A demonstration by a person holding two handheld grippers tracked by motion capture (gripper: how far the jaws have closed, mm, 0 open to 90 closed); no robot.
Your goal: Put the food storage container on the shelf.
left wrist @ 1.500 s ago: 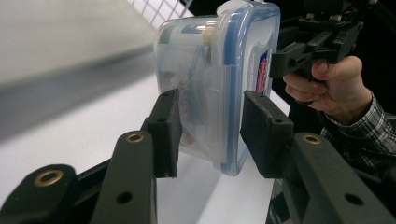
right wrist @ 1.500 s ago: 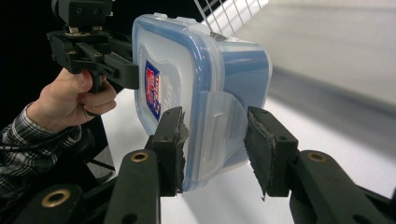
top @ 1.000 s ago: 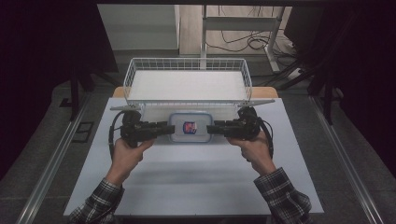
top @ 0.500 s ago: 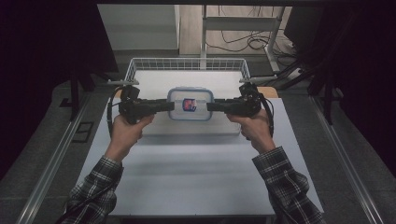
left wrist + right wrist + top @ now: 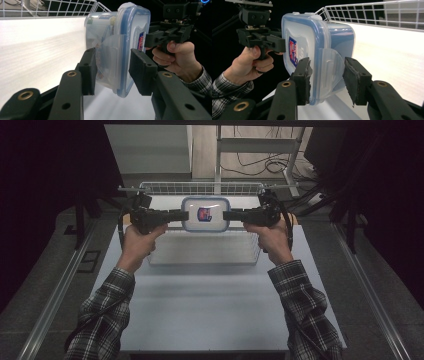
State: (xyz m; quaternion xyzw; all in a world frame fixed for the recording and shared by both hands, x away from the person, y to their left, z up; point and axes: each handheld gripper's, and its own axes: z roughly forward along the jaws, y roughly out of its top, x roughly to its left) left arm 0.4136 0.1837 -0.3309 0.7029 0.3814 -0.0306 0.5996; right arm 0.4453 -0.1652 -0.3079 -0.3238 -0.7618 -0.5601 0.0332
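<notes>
Container (image 5: 205, 214) now higher, above basket (image 5: 200, 187)

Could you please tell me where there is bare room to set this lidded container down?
The wire basket under the container has a bare white floor, bordered by its mesh walls. The white table is also bare between the basket's near wall and the person's edge, flanked by the sleeves. It is crowded at container level, where the left claw and right claw grip its ends.
</notes>
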